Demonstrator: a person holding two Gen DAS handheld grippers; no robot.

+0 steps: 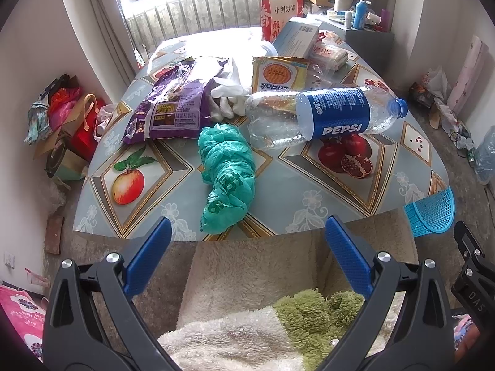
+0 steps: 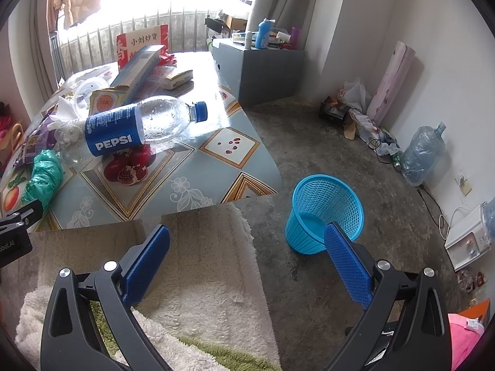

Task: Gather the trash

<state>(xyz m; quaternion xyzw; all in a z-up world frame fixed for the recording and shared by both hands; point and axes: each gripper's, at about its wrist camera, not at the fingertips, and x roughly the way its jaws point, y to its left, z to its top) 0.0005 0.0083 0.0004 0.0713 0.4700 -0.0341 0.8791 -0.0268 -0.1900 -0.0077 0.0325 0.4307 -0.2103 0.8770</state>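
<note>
**Left wrist view: both tools empty, first pick not yet made**

Left wrist camera looks across the surface (image 1: 411,142), a patterned cloth with fruit pictures, where the trash lies. The landmark is the empty Pepsi bottle (image 1: 321,114), lying on its side with its blue cap pointing away from the purple snack bag (image 1: 176,105). Just in front of the bottle's base, closer to the camera, sits a crumpled green plastic bag (image 1: 227,176). Behind the bottle are white gloves or tissue (image 1: 232,99), a yellow wrapper (image 1: 278,74) and a pale blue carton (image 1: 297,38).

The left tool (image 1: 247,259) is spread wide with nothing between its blue pads; it hangs short of the surface's near edge, lined up roughly with the green bag. The right tool (image 2: 247,259) is likewise wide open and empty, held low over a fluffy blanket (image 2: 201,266). On the floor beyond the bottle's cap end, well clear of the surface, stands the blue mesh basket (image 2: 324,213), which looks empty.

As I judge it, this is the approach to the first item. The next move calls for the left tool to go forward over the green bag, pinch the soft bundle near its middle, then carry it across to the basket.
</note>
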